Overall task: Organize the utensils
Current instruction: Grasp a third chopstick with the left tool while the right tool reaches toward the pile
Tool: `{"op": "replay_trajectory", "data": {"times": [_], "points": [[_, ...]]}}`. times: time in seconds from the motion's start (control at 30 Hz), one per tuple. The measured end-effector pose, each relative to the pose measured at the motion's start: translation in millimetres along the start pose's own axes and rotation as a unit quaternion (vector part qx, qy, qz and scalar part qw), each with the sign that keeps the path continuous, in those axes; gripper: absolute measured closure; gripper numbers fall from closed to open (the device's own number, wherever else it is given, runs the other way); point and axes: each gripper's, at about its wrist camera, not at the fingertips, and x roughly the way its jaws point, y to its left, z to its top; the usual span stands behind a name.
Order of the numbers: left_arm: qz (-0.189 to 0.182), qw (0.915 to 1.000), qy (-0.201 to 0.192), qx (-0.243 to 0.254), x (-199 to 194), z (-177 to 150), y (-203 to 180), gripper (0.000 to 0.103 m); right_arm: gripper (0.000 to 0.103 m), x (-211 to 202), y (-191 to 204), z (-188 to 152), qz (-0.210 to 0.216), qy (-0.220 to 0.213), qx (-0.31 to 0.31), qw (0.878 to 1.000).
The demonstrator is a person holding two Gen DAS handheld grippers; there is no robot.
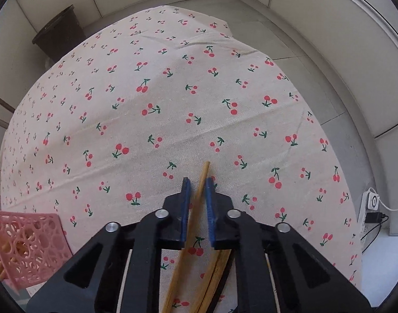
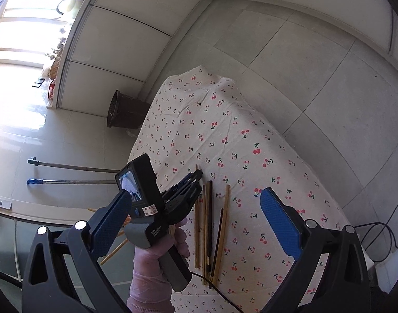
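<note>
Left tongs point(image 1: 197, 182) clamp one chopstick point(image 1: 202, 180) on the tabletop point(image 1: 120, 120) — right tongs point(image 2: 196, 219) gape empty, above the other chopsticks point(image 2: 208, 224).

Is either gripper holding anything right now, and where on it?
The left gripper is shut on one chopstick near its far end. The right gripper is open and empty.

Item count, table and surroundings

Grippers: two, left gripper point(image 1: 198, 182) and right gripper point(image 2: 196, 224). Pink basket point(image 1: 29, 245): one. Chopsticks point(image 2: 212, 229) on the cloth: about six; exact count unclear where they overlap. Dark bin point(image 2: 123, 110): one.
</note>
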Motion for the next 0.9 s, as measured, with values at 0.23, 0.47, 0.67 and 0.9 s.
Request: {"op": "replay_trajectory", "data": {"times": [0.23,0.47,0.67,0.9], "points": [[0.008,0.9988,-0.038,0.031,-33.6,-36.7,6.1,0.099,0.007,19.9,-15.6,-1.7,0.001,0.036,0.039,0.999],[0.023,0.9896,-0.137,0.035,-123.2,-104.5,9.6,0.099,0.007,60.2,-28.7,-8.7,-0.047,0.065,0.051,0.995],[0.046,0.9783,-0.201,-0.01,-183.2,-165.8,21.3,0.099,0.007,98.7,-36.3,-19.3,-0.08,0.08,0.038,0.993],[0.056,0.965,-0.25,-0.057,-217.1,-214.3,39.6,0.099,0.055,136.2,-12.6,-36.4,-0.145,0.076,-0.036,0.986]]}}
